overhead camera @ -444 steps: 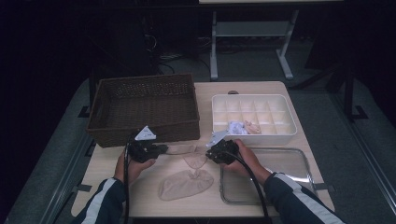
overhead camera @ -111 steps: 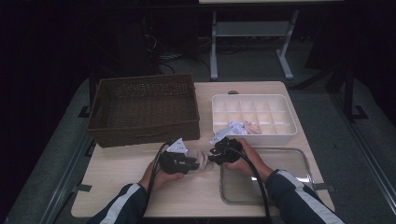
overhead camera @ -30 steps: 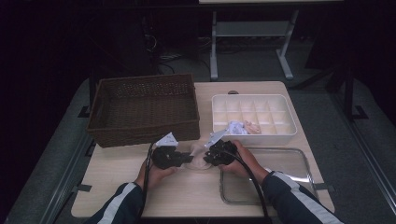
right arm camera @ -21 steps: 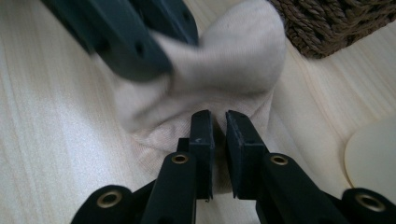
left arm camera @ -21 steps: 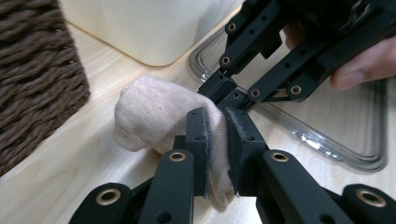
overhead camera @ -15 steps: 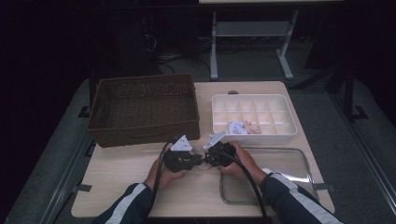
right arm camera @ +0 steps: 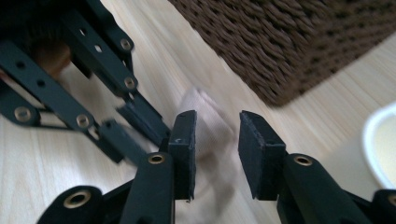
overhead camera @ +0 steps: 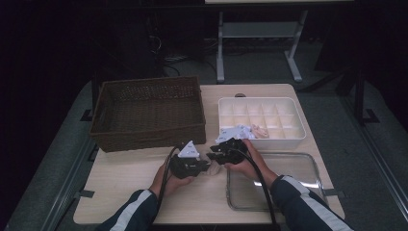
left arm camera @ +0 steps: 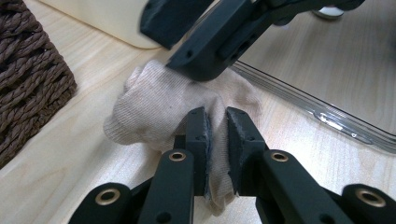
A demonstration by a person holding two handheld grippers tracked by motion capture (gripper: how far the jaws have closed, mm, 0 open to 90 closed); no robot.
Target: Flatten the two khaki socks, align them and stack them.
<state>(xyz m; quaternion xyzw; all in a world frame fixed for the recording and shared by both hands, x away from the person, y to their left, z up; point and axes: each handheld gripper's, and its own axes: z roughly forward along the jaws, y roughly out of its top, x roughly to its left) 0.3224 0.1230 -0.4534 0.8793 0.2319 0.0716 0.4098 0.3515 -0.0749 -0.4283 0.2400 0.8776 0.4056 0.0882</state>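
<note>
A beige sock (left arm camera: 163, 102) lies bunched on the wooden table between my two grippers (overhead camera: 210, 172). My left gripper (left arm camera: 215, 114) is shut on a fold of the sock's near edge, with cloth showing between its pads. In the high view it sits at the table's centre (overhead camera: 203, 166). My right gripper (right arm camera: 217, 123) faces it from the right (overhead camera: 212, 156). Its jaws have just been opening; they stand apart, the blurred sock (right arm camera: 212, 154) lies in the gap, and neither pad presses on it. In the left gripper view the right gripper's fingers (left arm camera: 219, 42) hover over the sock.
A brown wicker basket (overhead camera: 149, 113) stands at the back left, close to the sock. A white compartment tray (overhead camera: 288, 141) at the back right holds a pinkish item (overhead camera: 260, 130). A clear tray (overhead camera: 298, 178) lies at the front right, beside the sock.
My left gripper has moved right, up to the right gripper. The sock, earlier spread flat on the table, is now bunched between them. The right hand has stayed in place.
</note>
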